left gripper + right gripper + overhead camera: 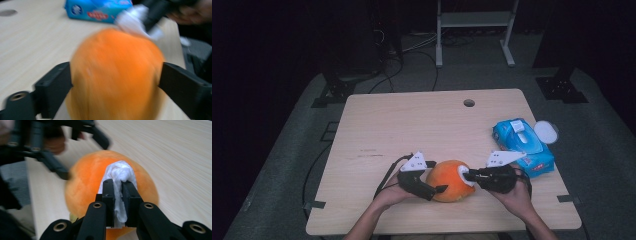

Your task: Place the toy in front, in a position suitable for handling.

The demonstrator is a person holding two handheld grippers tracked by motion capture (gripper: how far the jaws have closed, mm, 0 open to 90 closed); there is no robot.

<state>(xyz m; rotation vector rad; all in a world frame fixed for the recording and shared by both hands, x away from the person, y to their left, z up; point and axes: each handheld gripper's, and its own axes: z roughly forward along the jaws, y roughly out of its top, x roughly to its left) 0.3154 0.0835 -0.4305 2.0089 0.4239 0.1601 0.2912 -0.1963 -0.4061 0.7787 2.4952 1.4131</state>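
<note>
Count: one orange ball-shaped fruit (451,180), one white wipe (464,177), one blue wipe pack (523,146), one white round lid (546,132), one table (412,125), two grippers.

Landmark: the orange fruit. It sits on the table near the front edge, about midway between the two hands. It is nearly round; in the high view its slightly longer axis runs left to right across the table, and no stem end can be made out.

Left gripper (432,187): just left of the fruit, jaws spread wide around it. In the left gripper view one jaw stands at each flank of the fruit (117,77); that view is blurred, so whether the pads press on the skin I cannot tell.

Right gripper (469,176): just right of the fruit, jaws nearly together and pinching the crumpled wipe (120,176), which is pressed against the fruit's surface (85,185).

Blue wipe pack: right of and behind the fruit, well apart from it, lying flat and angled. The white lid lies just beyond the pack, at the table's right edge.
</note>
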